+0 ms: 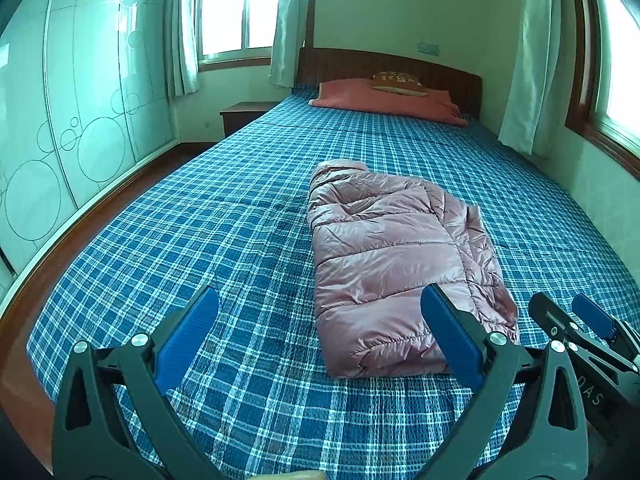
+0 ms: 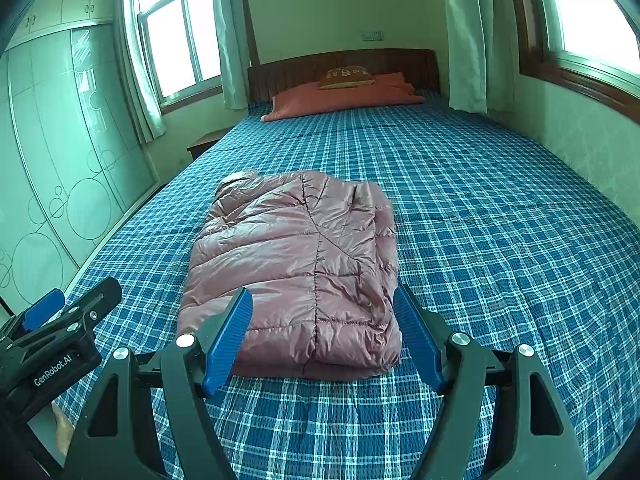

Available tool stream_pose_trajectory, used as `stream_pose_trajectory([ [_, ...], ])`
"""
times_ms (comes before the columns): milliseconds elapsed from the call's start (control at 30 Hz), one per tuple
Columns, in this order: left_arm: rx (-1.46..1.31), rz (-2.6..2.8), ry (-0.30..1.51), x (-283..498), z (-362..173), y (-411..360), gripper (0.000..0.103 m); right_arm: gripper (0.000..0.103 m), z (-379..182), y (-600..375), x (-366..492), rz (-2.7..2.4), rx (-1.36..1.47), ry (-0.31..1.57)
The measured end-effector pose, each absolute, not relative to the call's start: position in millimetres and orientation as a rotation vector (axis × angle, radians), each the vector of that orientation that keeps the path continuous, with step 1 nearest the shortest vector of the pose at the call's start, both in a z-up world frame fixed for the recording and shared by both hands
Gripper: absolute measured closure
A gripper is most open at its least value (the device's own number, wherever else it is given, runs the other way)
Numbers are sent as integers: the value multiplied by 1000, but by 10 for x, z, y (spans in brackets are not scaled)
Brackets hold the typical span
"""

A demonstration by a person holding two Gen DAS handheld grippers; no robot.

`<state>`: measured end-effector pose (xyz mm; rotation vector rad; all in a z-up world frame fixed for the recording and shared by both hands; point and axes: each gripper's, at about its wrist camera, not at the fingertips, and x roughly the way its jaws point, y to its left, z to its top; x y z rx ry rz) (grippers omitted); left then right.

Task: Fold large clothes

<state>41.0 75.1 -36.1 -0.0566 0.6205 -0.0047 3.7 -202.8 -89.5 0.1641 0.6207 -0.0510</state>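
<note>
A pink quilted puffer jacket (image 1: 392,256) lies folded into a compact rectangle on the blue plaid bed (image 1: 224,232); it also shows in the right wrist view (image 2: 296,268). My left gripper (image 1: 320,304) is open and empty, held above the bed just left of the jacket's near end. My right gripper (image 2: 324,300) is open and empty, held above the jacket's near edge. The right gripper shows at the right edge of the left wrist view (image 1: 580,324), and the left gripper at the left edge of the right wrist view (image 2: 60,320).
A salmon pillow (image 1: 384,100) and a small brown cushion (image 1: 396,80) lie at the wooden headboard (image 1: 448,72). A nightstand (image 1: 244,114) stands left of the bed. A mirrored wardrobe (image 1: 80,100) lines the left wall. Curtained windows are behind and on the right.
</note>
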Motion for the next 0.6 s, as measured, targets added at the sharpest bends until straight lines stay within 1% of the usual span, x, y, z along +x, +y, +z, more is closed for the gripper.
stream_pose_trajectory([
  [200,-53,-4,596,375,-358,747,2,31,-902,-2023,31,-50,165,621],
  [433,-65,25,626,520,-466,827,2,31,-957,-2101,48,-60,176,626],
  [467,-67,21,637,570,-510,859,2,28,-980,-2138,65,-65,180,629],
  [500,-65,22,649,607,-550,885,2,22,-1002,-2174,76,-69,182,629],
  [600,-57,57,708,835,-778,1064,2,21,-1075,-2291,130,-96,174,636],
])
